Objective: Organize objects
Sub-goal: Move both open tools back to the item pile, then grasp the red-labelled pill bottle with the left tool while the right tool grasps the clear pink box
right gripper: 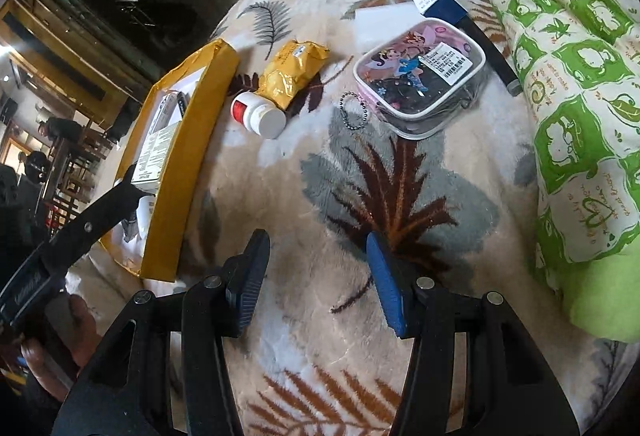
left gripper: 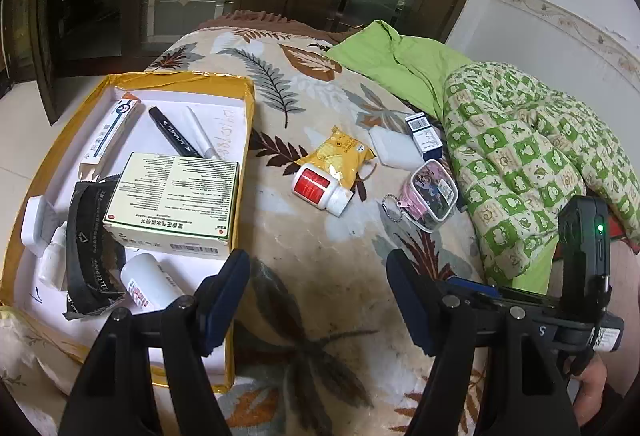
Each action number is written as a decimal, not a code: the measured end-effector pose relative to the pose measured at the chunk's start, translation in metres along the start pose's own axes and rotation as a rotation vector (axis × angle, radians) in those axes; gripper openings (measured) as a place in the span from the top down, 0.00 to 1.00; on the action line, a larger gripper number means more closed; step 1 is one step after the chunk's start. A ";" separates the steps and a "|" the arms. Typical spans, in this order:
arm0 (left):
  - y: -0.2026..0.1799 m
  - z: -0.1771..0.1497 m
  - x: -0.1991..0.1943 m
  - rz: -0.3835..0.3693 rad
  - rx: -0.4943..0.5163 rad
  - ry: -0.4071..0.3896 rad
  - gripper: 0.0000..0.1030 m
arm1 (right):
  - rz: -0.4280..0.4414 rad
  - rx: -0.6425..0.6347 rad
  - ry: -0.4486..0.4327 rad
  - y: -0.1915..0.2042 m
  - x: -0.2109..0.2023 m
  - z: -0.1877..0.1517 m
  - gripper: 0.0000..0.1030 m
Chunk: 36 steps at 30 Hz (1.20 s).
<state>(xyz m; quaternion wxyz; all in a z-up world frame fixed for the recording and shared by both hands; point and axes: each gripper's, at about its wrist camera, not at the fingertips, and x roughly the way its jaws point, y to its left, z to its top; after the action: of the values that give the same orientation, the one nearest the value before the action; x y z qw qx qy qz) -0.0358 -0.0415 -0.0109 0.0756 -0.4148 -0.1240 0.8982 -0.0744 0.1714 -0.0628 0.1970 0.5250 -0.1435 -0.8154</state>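
- The left gripper [left gripper: 318, 292] hangs above the blanket [left gripper: 320, 256] on a bed, jaws spread wide with nothing between them.
- The right gripper [right gripper: 318, 276] also hovers over the blanket, jaws parted and empty (narrower than the left one's gap).
- The yellow box [left gripper: 248, 92] lies just left of the left gripper, its near wall beside the left finger; inside are a green carton [left gripper: 176, 192], a black marker [left gripper: 172, 134], a white pen [left gripper: 202, 134], a tube carton [left gripper: 110, 130], a black packet [left gripper: 90, 252] and a white bottle [left gripper: 150, 282].
- Ahead of the left gripper, on the blanket, a red-label bottle [left gripper: 322, 190] lies on its side, touching a yellow pouch [left gripper: 340, 152] behind it.
- Ahead and to the right of it sits a clear pouch [left gripper: 432, 192] with a bead chain [left gripper: 394, 206]; further on, a blue carton [left gripper: 426, 136] rests against a white pad [left gripper: 392, 146].
- The green quilt [left gripper: 520, 156] is heaped to the right of both grippers.
- In the right wrist view the clear pouch lies ahead of the right gripper, slightly right, and the red-label bottle ahead to the left.
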 end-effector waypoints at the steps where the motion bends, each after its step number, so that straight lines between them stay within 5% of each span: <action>1: 0.000 0.000 0.000 -0.001 0.000 0.000 0.31 | 0.001 0.008 0.001 -0.001 0.000 0.000 0.51; 21: 0.007 0.000 -0.001 -0.029 -0.052 0.005 0.26 | -0.020 0.038 -0.035 -0.004 -0.013 0.010 0.50; 31: 0.011 0.007 0.013 -0.061 -0.108 0.086 0.26 | -0.062 0.068 -0.101 -0.012 -0.015 0.048 0.50; 36: 0.000 0.032 0.030 -0.058 -0.117 0.107 0.26 | -0.106 0.219 -0.141 -0.049 -0.011 0.076 0.50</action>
<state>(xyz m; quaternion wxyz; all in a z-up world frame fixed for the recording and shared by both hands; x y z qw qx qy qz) -0.0799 -0.0396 -0.0129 0.0837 -0.4620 -0.1839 0.8635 -0.1482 0.2219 -0.0441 0.0845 0.4915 -0.2175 -0.8391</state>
